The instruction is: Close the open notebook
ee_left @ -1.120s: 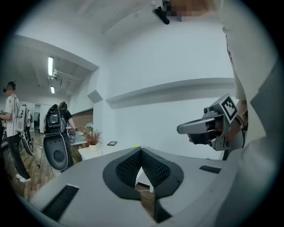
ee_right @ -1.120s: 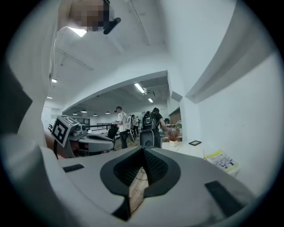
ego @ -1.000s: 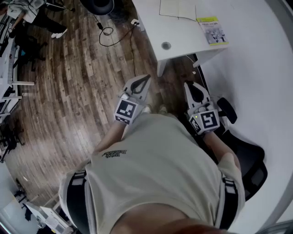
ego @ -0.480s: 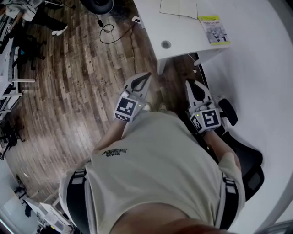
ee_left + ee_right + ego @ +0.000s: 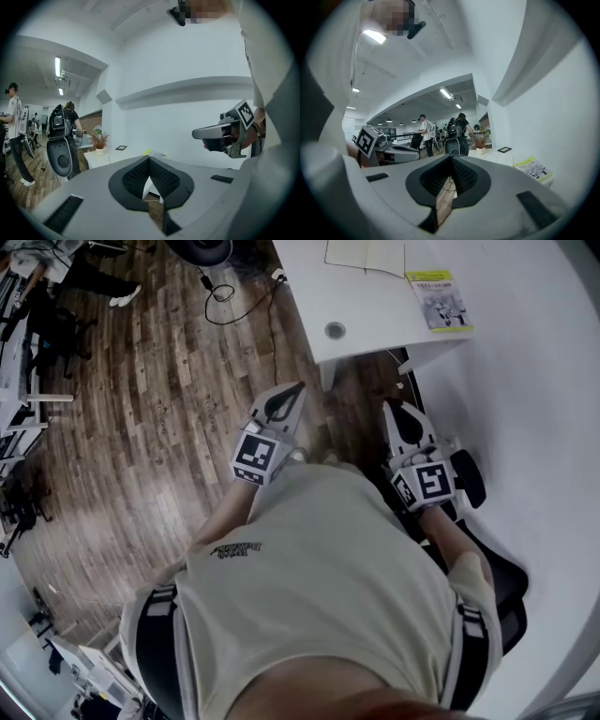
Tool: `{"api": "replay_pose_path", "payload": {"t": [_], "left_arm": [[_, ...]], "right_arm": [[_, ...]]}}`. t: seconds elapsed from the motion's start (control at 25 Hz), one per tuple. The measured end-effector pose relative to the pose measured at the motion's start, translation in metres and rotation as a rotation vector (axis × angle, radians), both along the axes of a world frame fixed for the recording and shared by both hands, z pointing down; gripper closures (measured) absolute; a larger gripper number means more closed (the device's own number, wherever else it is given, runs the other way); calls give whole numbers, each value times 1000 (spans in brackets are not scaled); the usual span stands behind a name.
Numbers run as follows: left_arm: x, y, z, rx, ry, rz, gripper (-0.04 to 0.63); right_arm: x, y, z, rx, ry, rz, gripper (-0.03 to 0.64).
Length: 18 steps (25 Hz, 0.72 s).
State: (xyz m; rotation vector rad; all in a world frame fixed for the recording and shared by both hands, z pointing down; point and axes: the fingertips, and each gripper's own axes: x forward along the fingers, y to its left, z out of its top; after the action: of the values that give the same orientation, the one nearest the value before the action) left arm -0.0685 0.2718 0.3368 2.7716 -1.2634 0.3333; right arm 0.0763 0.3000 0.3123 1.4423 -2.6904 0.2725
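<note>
The open notebook (image 5: 365, 256) lies with pale pages up at the far edge of the white table (image 5: 370, 310), cut off by the top of the head view. Both grippers hang in front of the person's chest, well short of the table and over the wooden floor. The left gripper (image 5: 299, 388) is shut with nothing in it, its pads meeting at the tip (image 5: 149, 160). My right gripper (image 5: 388, 408) is also shut and empty (image 5: 451, 158). Each gripper view shows the other gripper alongside: the right gripper (image 5: 220, 133) and the left gripper (image 5: 377, 143).
A yellow-green booklet (image 5: 438, 302) (image 5: 532, 168) lies on the table's right corner, and a round cable hole (image 5: 335, 331) sits near its front edge. A potted plant (image 5: 480, 140) and small frame (image 5: 504, 150) stand further back. A black office chair (image 5: 487, 563) is at right, cables (image 5: 220, 298) on the floor, people (image 5: 14, 122) beyond.
Both grippers have edged forward toward the table, still shut and empty. The table and notebook sit slightly higher in the head view.
</note>
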Motion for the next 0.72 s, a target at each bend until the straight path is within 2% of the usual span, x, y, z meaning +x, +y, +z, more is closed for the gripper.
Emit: {"api": "replay_pose_path", "payload": {"t": [0.28, 0.72], "left_arm": [[9, -11, 2, 16, -30, -30, 587], [13, -47, 10, 21, -38, -11, 588]], "right_arm": [[17, -15, 0, 19, 2, -7, 614], [23, -51, 1, 39, 16, 12, 614]]}}
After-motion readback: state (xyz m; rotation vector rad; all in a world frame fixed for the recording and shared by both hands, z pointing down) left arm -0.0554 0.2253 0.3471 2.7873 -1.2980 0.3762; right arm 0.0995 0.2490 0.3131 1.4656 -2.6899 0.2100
